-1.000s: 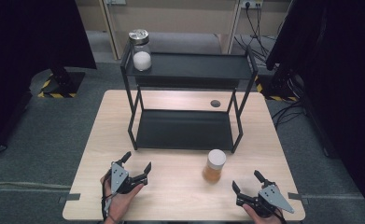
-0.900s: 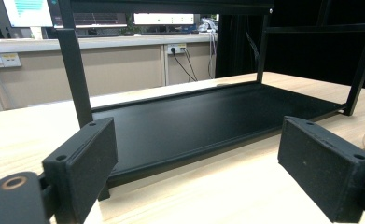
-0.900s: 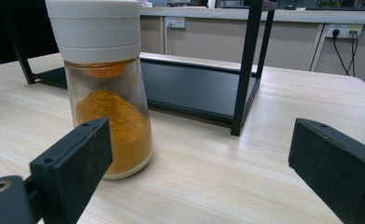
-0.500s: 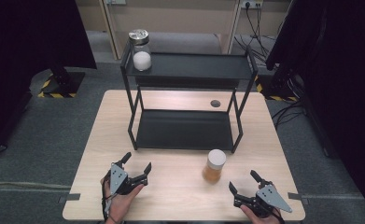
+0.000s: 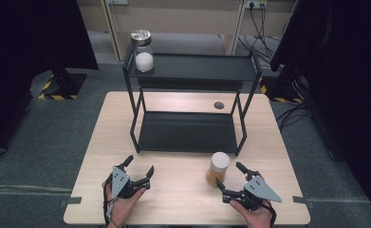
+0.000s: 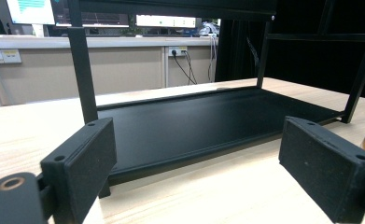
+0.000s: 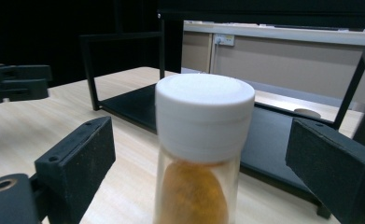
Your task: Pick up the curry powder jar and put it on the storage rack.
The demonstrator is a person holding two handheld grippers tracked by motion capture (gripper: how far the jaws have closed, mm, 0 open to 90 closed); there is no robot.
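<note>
Right tongs (image 5: 230,179) closing in around the white-capped jar (image 5: 218,168) in front of the black shelf rack (image 5: 188,130).
The jar stands upright on the surface (image 5: 183,199), just before the rack's right front leg; the pads, just narrowing, flank it without touching. Left tongs (image 5: 139,167) rest released before the rack's left front.

A light wooden desk (image 5: 183,199) is standing on grey carpet floor (image 5: 41,142); a beige wall (image 5: 183,19) with power sockets (image 5: 252,4) is running behind.
</note>
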